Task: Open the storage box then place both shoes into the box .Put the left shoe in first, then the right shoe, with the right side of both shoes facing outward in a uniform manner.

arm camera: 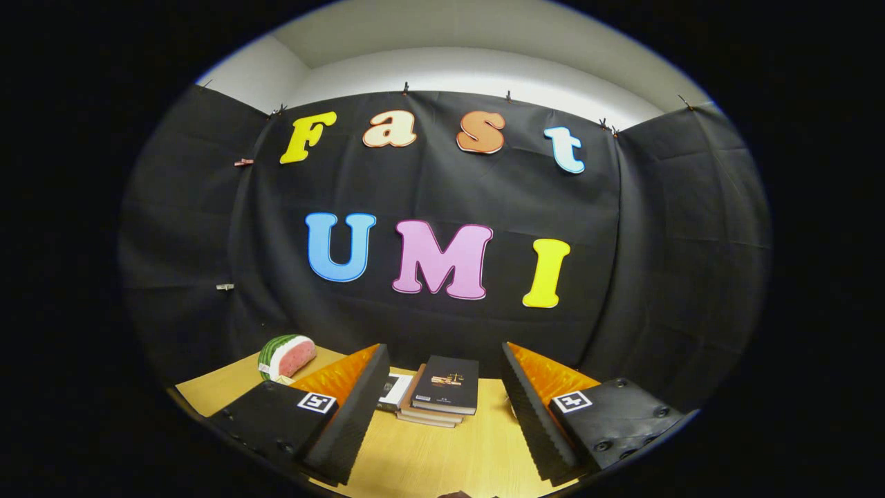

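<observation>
— What's nearest?

— The gripper (442,415), its two black ribbed fingers (352,422) with orange backs spread wide apart, nothing between them, hovering over a pale wooden table (429,456).

— And just ahead?

— Beyond the fingertips, between them, lies a small stack of books (442,391) with a dark cover on top. Left of the left finger sits a watermelon slice (285,355), green rind and pink flesh, probably a toy; it's hard to tell.

— The shoes, the storage box?

— I can't place them from here.

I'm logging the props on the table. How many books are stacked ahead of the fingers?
3, perhaps more hidden: the books lie stacked beyond the open gripper, black one topmost.
</observation>
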A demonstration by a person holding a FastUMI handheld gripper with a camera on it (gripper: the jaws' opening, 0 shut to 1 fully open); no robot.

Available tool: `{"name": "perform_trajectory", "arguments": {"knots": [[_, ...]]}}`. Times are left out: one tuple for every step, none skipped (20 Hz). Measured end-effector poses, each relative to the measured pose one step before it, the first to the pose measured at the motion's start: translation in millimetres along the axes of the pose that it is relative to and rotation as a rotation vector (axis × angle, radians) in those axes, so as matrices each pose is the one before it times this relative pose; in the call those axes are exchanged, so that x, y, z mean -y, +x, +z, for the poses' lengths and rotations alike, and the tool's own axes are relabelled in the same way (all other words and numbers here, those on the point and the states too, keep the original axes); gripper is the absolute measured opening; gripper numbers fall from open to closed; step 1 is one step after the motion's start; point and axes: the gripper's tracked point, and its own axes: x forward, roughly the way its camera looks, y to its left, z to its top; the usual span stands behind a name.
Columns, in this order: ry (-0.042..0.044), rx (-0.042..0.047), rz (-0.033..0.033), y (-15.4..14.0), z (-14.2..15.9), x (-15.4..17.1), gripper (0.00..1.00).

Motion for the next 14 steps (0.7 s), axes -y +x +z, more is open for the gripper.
{"name": "perform_trajectory", "arguments": {"knots": [[0.01762, 0.01566, 0.01080, -0.73, 4.90, -4.79, 0.97], [0.01295, 0.01045, -0.00105, 1.80, 1.59, 0.02, 0.97], [0.00391, 0.00320, -0.00395, 1.60, -1.26, 0.72, 0.97], [0.00144, -0.00022, -0.00432, 1.48, -0.76, -0.71, 0.97], [0.00012, 0.00575, -0.00207, 1.64, 0.57, -1.00, 0.97], [0.00090, 0.00227, 0.00236, 0.85, 1.12, -1.92, 0.97], [0.00359, -0.00387, 0.00569, 0.46, -1.06, -3.01, 0.97], [0.00408, -0.00843, 0.00676, 0.16, -1.81, -3.03, 0.97], [0.00572, -0.00879, 0.00249, 0.97, -1.60, -1.98, 0.97], [0.00422, -0.00471, 0.00032, 0.80, 0.16, -1.15, 0.97], [-0.00044, 0.00104, -0.00267, 1.14, 0.04, -0.99, 0.97], [-0.00381, 0.00306, -0.00137, 1.31, 1.18, -1.10, 0.97], [-0.00378, 0.00154, 0.00104, -0.14, -0.03, -2.07, 0.97], [-0.00183, -0.00144, 0.00209, -0.87, -0.01, -2.89, 0.97]]}}
